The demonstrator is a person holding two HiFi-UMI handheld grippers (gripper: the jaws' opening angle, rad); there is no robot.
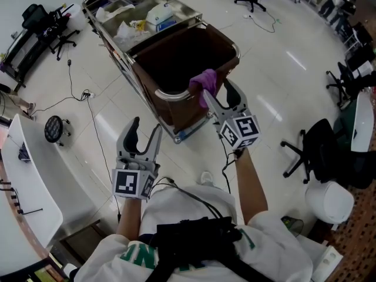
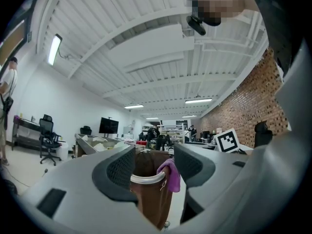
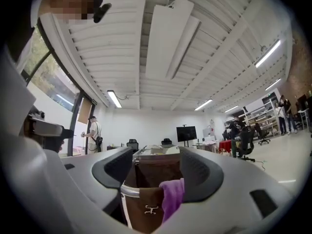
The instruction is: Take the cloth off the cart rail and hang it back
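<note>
A purple cloth point(image 1: 202, 82) hangs over the curved metal rail point(image 1: 170, 95) of a cart that carries a brown bag point(image 1: 182, 57). My right gripper point(image 1: 218, 93) is right at the cloth, jaws open around it, with nothing pinched. In the right gripper view the cloth point(image 3: 171, 199) drapes over the rail point(image 3: 129, 191) close to the right-hand jaw, between the wide jaws of the right gripper point(image 3: 155, 175). My left gripper point(image 1: 144, 135) is held open and empty, short of the cart. In the left gripper view the left gripper point(image 2: 153, 169) frames the cloth point(image 2: 170, 173) and the rail point(image 2: 146, 178) farther off.
The cart's far end holds metal trays point(image 1: 141, 16) with white packets. Cables point(image 1: 88, 107) trail over the pale floor. A white desk point(image 1: 29, 175) is at the left and black office chairs point(image 1: 314, 148) stand at the right. A person point(image 3: 93, 133) stands far off.
</note>
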